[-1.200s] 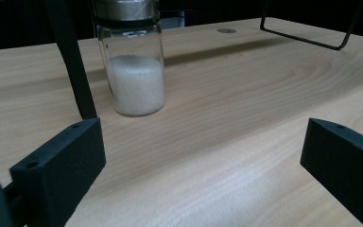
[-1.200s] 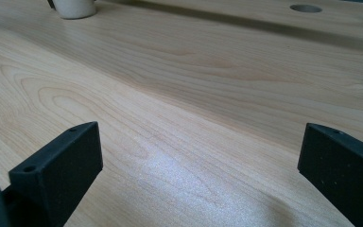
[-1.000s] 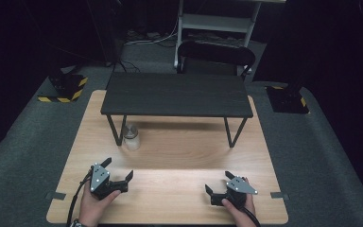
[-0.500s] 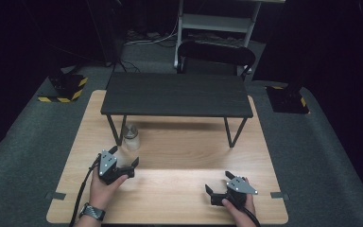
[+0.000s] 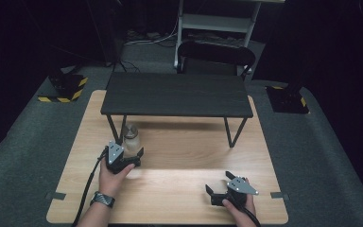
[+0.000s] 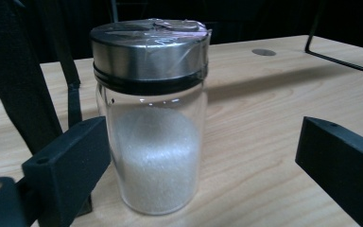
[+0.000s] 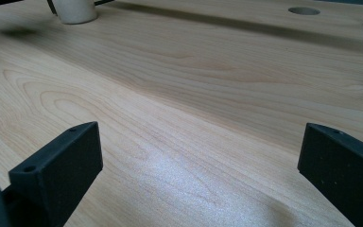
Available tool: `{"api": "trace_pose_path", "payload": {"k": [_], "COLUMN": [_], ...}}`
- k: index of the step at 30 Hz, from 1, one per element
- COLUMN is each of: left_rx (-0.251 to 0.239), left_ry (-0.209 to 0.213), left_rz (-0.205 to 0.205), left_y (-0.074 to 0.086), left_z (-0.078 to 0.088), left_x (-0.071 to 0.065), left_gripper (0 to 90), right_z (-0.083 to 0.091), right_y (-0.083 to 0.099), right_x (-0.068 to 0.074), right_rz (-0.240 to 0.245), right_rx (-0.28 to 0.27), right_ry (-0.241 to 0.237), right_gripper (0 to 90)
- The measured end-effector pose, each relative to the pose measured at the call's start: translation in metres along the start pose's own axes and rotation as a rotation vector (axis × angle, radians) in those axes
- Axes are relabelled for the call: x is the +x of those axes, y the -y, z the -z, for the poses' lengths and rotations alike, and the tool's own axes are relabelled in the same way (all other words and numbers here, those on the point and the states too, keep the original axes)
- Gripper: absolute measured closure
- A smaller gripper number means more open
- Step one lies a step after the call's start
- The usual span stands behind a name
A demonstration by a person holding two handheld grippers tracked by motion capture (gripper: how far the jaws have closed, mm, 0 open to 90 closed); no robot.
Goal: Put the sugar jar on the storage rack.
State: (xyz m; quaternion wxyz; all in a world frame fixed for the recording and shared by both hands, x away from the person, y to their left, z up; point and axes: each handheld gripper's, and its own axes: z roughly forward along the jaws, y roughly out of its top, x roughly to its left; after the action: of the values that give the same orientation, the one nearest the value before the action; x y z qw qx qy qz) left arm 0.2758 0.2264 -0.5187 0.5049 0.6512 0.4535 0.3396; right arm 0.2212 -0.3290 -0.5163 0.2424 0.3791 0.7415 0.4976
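Clearly, key relation: the salt shaker [image 6: 151, 118] stood between the jaws of the left gripper [image 5: 125, 158] but off centre, touching or all but touching the view's left jaw, with a wide gap to the other jaw.
Shaker place: upright on the wooden table [image 5: 179, 189], left part, just in front of the near-left leg of the black shelf [image 5: 175, 94]; in the high view it sat just past the left gripper's tips.
Long axis: vertical, steel lid [image 6: 149, 47] on top, white grains filling the lower glass; the jaws flanked the glass body below the lid.
Nearer hand: the left one, already at the shaker; the right gripper [image 5: 224, 189] lay well apart, at the near right of the table.
Left jaws: spread and not clamped; they had just been closing a little, with the shaker between them and no pinch from both sides.
Right jaws: spread wide over bare wood in the right gripper view, holding nothing; the shaker's base [image 7: 75, 12] showed far off at that view's top left.
Step judged: lining up a grasp on the shaker.
Coming move, judged: shift the gripper sideways so the glass sits midway between the jaws, or one jaw may push the shaker over or slide it before the other arrives.
Risk, judged: smooth, round glass could twist out of an uneven pinch.
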Motion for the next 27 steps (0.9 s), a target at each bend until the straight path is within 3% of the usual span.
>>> {"api": "trace_pose_path", "payload": {"k": [4,12,19,25,27], "left_rx": [-0.004,-0.014,-0.027,-0.022,-0.022], "left_ry": [-0.032,-0.07,-0.132,-0.172,-0.188], "left_rz": [0.022,0.029,0.023,0.069,0.067], "left_y": [0.001,0.002,0.006,0.007,0.007], "left_z": [-0.007,-0.015,-0.022,-0.028,-0.031], "left_x": [-0.003,-0.007,-0.02,-0.026,-0.029], "left_gripper": [5.2,9.9,13.1,20.1,21.6], "right_z": [0.0,0.0,0.001,0.001,0.001], "right_y": [0.0,0.001,0.001,0.002,0.002], "right_x": [-0.001,-0.001,-0.001,-0.001,-0.001], "right_rz": [-0.001,-0.006,-0.008,-0.008,-0.008], "right_rx": [-0.002,-0.004,-0.007,-0.009,-0.01], "right_ry": [-0.003,-0.005,-0.006,-0.004,-0.004], "right_gripper": [0.3,0.3,0.3,0.3,0.4]}}
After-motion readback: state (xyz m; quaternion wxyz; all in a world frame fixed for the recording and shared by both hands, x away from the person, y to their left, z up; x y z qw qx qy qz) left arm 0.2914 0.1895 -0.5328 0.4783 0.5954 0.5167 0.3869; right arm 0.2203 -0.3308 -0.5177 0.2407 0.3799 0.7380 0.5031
